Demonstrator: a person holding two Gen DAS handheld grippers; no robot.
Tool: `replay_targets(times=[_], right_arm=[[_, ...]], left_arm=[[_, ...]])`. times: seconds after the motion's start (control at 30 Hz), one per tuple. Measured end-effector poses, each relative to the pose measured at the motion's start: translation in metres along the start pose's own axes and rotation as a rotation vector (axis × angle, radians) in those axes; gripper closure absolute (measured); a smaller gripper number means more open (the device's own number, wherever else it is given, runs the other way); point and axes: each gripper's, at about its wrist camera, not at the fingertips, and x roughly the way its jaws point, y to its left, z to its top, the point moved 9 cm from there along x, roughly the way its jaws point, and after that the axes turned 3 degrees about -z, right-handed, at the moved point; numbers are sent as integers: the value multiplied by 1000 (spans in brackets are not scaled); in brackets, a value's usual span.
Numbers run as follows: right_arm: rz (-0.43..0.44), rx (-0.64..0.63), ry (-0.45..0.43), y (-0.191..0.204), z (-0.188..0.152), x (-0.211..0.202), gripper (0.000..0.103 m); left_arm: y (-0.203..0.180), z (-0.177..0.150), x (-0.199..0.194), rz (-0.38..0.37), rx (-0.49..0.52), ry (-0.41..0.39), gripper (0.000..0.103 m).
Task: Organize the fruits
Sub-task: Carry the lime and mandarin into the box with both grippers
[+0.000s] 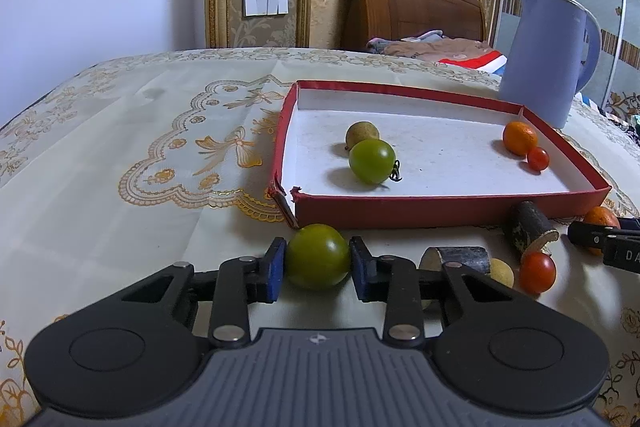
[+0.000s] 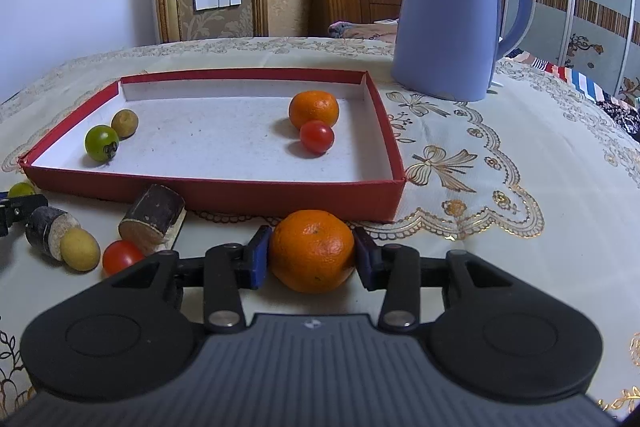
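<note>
- Left wrist view shows the left gripper (image 1: 317, 259) closed on a green tomato (image 1: 317, 255), blue pads pressing both its sides; the tomato sits on the tablecloth (image 1: 120, 131) just in front of the red tray (image 1: 440, 209), near its torn corner.
- Right wrist view shows the right gripper (image 2: 312, 254) clamped the same way on a tangerine (image 2: 313, 251), which rests on the cloth just before the tray's near wall.
- Inside the tray, a green tomato (image 2: 101, 142) and a longan (image 2: 124, 123) sit together at the left, while a tangerine (image 2: 313, 109) touches a red cherry tomato (image 2: 317, 136) at the right, so each gripped fruit probably goes to the matching side.
- Between the grippers, two sugarcane pieces (image 2: 154, 217), a longan (image 2: 80, 249) and a red tomato (image 2: 122, 256) wait on the cloth, not yet sorted.
- A blue kettle (image 2: 444, 15) stands behind the tray, well apart from the fruit.
</note>
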Motion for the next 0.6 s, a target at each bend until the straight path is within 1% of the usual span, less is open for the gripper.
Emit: replay_targets(times=[0.17,0.33,0.47,0.6], right_arm=[[10,44,-3,-8,0,-2,63],[0,38,-33,-9,1,-11,63],[11,44,-59,-10,4,-21,63],[4,43,-104,-13,21,-30,63]], left_arm=[[2,0,-4,11,-13,0,71],[-8,-1,-12,13,33,-9,71],[-17,7,-17,-9,31,-25,71],[-29,24,-19,-20,46,-43,71]])
